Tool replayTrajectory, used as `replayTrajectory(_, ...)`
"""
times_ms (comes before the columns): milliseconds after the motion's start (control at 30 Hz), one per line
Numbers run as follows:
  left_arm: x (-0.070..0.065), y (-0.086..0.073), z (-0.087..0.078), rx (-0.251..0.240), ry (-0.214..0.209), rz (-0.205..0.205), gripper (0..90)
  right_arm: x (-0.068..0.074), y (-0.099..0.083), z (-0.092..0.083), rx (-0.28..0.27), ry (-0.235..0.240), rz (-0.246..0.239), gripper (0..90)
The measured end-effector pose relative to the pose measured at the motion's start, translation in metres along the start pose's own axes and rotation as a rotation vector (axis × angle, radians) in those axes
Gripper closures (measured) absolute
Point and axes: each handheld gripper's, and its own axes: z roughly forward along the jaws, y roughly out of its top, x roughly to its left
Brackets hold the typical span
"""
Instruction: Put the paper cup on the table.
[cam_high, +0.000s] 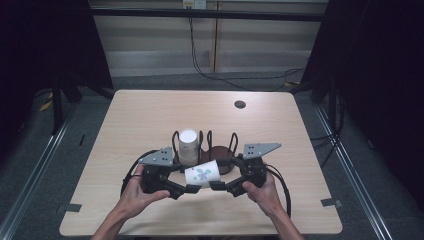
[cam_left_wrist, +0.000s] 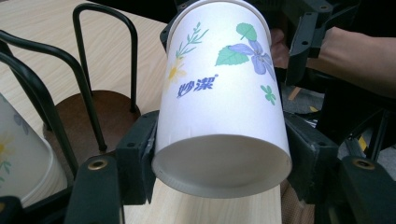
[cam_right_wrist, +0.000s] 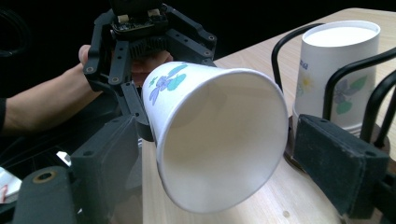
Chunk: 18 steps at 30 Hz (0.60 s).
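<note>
The light wooden table (cam_high: 150, 115) carries a black wire cup rack on a round dark-brown base (cam_high: 220, 150) at its middle. The far half of the table, up to a small dark round grommet (cam_high: 240, 104) near the far edge, is free, as are wide strips along the left and right edges. An upside-down white paper cup with flower print (cam_high: 188, 145) stands in the rack's left bay.

A second white paper cup printed with blue flowers and green leaves (cam_high: 202, 173) lies tilted on its side just in front of the rack, between it and the near edge, held above the table surface.

The left gripper (cam_high: 192, 188) has its jaws closed against the cup's walls at one end; in the left gripper view the pads press both sides. The right gripper (cam_high: 216, 185) meets the cup's open mouth; in the right gripper view one pad stands clear of the rim, so the jaws are apart.

Both forearms enter over the near edge, hands level, grippers pointing inward toward each other.
</note>
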Motion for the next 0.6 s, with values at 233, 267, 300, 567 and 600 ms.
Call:
replayTrajectory(233,-0.0017,0.0002,0.0013,-0.013,-0.026,0.009,36.3,-0.0009,-0.0012,0.0016,-0.002,0.028,0.006,14.1)
replayTrajectory(267,-0.0015,0.0003,0.0012,-0.017,-0.022,0.01,36.3,-0.0007,-0.0012,0.0018,-0.001,0.03,0.006,14.2)
replayTrajectory(300,-0.0012,0.0002,0.0013,-0.02,-0.025,0.008,36.3,-0.0008,-0.0013,0.0021,-0.001,0.041,0.008,14.2)
replayTrajectory(567,-0.0013,0.0001,0.0016,-0.026,-0.033,0.009,36.3,-0.0022,0.0002,0.0035,0.003,0.048,0.013,15.8)
replayTrajectory(600,-0.0011,0.0,0.0017,-0.025,-0.039,0.01,36.3,-0.0031,0.0003,0.0038,0.001,0.054,0.016,16.3)
